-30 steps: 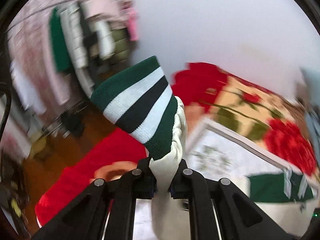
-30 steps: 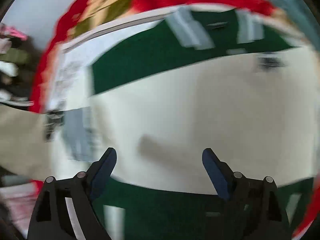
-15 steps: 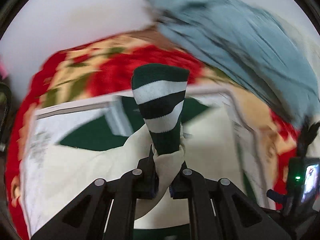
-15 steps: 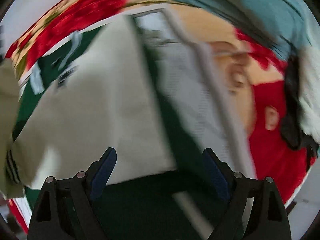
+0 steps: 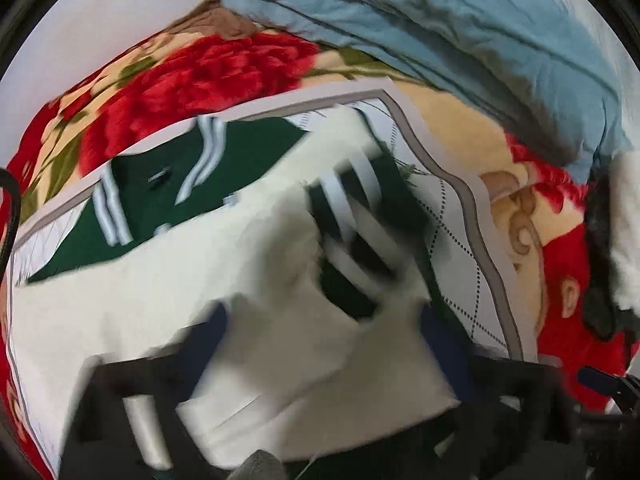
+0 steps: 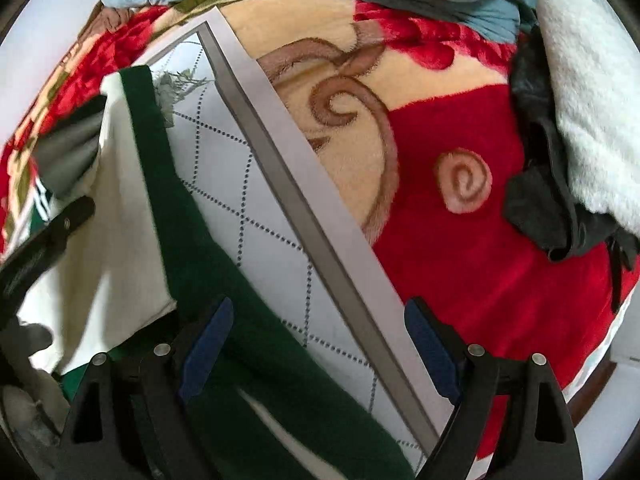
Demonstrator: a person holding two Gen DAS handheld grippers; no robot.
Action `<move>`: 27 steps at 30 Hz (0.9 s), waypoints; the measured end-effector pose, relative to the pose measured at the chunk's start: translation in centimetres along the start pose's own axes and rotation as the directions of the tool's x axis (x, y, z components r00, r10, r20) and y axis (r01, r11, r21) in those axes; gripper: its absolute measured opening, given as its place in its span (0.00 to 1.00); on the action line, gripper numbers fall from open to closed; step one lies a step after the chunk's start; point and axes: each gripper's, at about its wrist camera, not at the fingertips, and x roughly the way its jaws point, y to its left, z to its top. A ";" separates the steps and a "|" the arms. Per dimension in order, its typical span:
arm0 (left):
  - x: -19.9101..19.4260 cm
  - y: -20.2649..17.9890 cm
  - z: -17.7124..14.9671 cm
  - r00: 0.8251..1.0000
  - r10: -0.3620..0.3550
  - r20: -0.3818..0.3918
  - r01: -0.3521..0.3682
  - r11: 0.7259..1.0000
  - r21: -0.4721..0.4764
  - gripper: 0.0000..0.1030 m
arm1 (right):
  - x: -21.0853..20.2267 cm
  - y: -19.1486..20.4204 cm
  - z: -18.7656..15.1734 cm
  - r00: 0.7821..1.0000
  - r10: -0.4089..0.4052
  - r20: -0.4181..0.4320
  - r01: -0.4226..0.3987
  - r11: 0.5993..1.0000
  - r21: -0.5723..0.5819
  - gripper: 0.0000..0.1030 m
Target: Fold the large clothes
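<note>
Left wrist view: sleeve cuff between your opening jaws

Left wrist camera shows your left gripper (image 5: pixel 320 344) blurred at the bottom of the frame, its jaws opening with the cream sleeve (image 5: pixel 280 280) lying between them. No pad presses on the cloth that you can make out; the blue pads stand off to either side of it. At the far end of the sleeve the striped cuff (image 5: pixel 360 236), dark green and white, is smeared by motion and lies over the body of the jacket (image 5: pixel 120 300). That jacket, cream with dark green panels and white stripes, is spread on a white quilted mat (image 5: pixel 460 248) with a grey border, and the mat lies on a red floral blanket (image 5: pixel 200 80) on the bed. A light blue quilt (image 5: pixel 440 20) is bunched at the far side

On the right wrist camera your right gripper (image 6: pixel 316 344) points down at the mat's edge with its jaws wide apart and nothing between the pads but the surface below. Under it you see the jacket's green edge (image 6: pixel 248 340) at the left pad, the dotted diamond stitching of the mat, and the grey border running diagonally between the pads. Part of your left gripper shows as a black shape at the left edge, over the cream cloth. Beyond the border lies the blanket, and at the far right a dark garment (image 6: pixel 552 184) sits against a white fleecy one (image 6: pixel 592 100)
</note>
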 end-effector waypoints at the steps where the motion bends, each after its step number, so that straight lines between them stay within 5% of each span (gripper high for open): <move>1: -0.9 0.9 -0.5 1.000 -0.004 0.007 0.004 1.000 -0.025 0.98 | -0.3 -0.1 -0.2 1.000 0.021 -0.008 -0.021 1.000 0.010 0.86; 6: -6.0 7.8 -3.4 0.998 0.066 0.015 -0.062 0.979 -0.194 0.98 | -2.0 2.7 0.0 0.982 0.184 -0.036 -0.184 0.983 0.022 0.86; 9: -7.5 14.4 -5.8 0.976 0.217 -0.012 -0.208 0.921 -0.330 0.98 | -2.1 6.1 1.5 0.964 0.264 -0.034 -0.265 0.964 -0.031 0.86; 11: -6.5 18.3 -7.2 0.941 0.330 -0.070 -0.331 0.866 -0.373 0.98 | -1.7 9.1 2.6 0.943 0.331 -0.038 -0.333 0.941 -0.061 0.86; 14: -3.0 24.3 -9.5 0.854 0.480 -0.199 -0.518 0.757 -0.399 0.98 | -0.4 14.0 4.0 0.932 0.358 -0.054 -0.362 0.922 -0.134 0.74; 17: 1.2 28.2 -11.3 0.829 0.485 -0.280 -0.559 0.729 -0.395 1.00 | 2.1 18.1 4.7 0.955 0.284 -0.084 -0.296 0.926 -0.235 0.59; 18: 2.2 28.9 -11.5 0.829 0.474 -0.295 -0.558 0.729 -0.396 1.00 | 3.1 19.2 4.7 0.972 0.218 -0.082 -0.232 0.934 -0.272 0.56; 19: 2.8 29.6 -11.8 0.850 0.436 -0.295 -0.526 0.739 -0.421 1.00 | 5.3 20.3 4.8 0.986 0.121 -0.112 -0.151 0.936 -0.319 0.56; 21: 2.5 30.0 -11.9 0.866 0.406 -0.292 -0.498 0.743 -0.446 1.00 | 8.3 20.6 4.7 0.981 0.033 -0.191 -0.094 0.943 -0.319 0.54; 24: -0.4 27.8 -12.0 0.858 0.437 -0.270 -0.513 0.762 -0.395 1.00 | 6.4 21.2 4.4 0.985 -0.010 -0.175 -0.048 0.945 -0.325 0.56; 27: -4.4 24.9 -14.1 0.871 0.433 -0.234 -0.491 0.787 -0.373 1.00 | 2.4 20.9 1.1 0.975 0.088 -0.206 -0.149 0.940 -0.308 0.56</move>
